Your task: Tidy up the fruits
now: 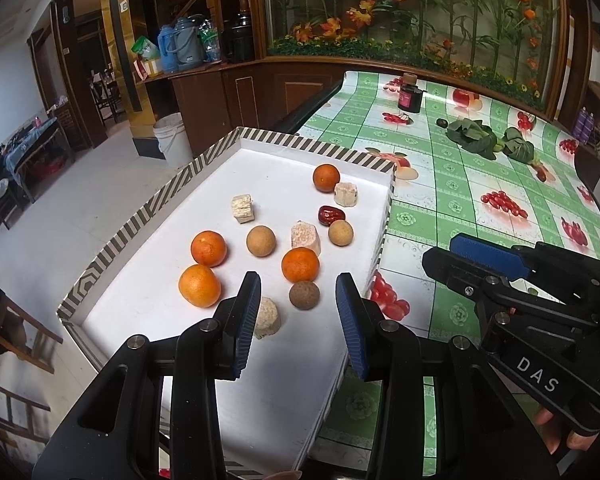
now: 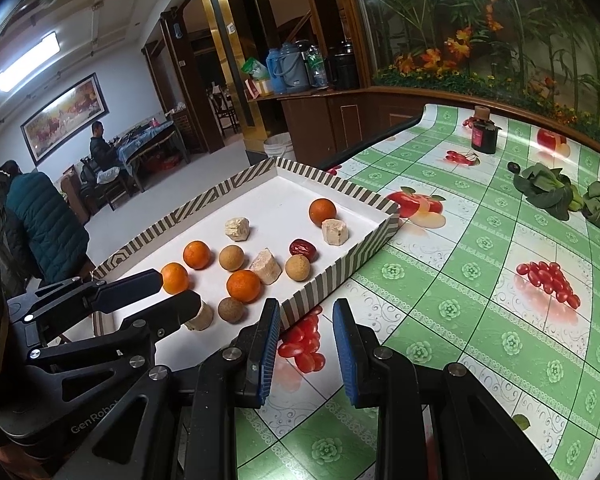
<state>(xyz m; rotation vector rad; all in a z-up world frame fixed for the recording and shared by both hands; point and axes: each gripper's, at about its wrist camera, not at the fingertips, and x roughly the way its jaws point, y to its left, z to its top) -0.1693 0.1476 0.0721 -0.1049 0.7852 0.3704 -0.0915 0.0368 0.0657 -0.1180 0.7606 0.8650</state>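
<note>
Here we held both claws empty: left claw point(image 1: 298, 300) slightly parted above the tray point(image 1: 260, 136) of oranges point(image 1: 199, 285), right claw point(image 2: 306, 320) narrower above the bench point(image 2: 480, 320).

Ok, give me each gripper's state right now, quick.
Left gripper: open, holding nothing, above the tray.
Right gripper: jaws slightly apart, holding nothing, over the tablecloth.

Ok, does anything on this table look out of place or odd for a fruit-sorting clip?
Yes: leafy greens lie loose on the tablecloth far from the striped tray, near a dark bottle. In the tray, oranges, brown round fruits, a red date and pale chunks sit mixed, unsorted. Nothing spilled.
</note>
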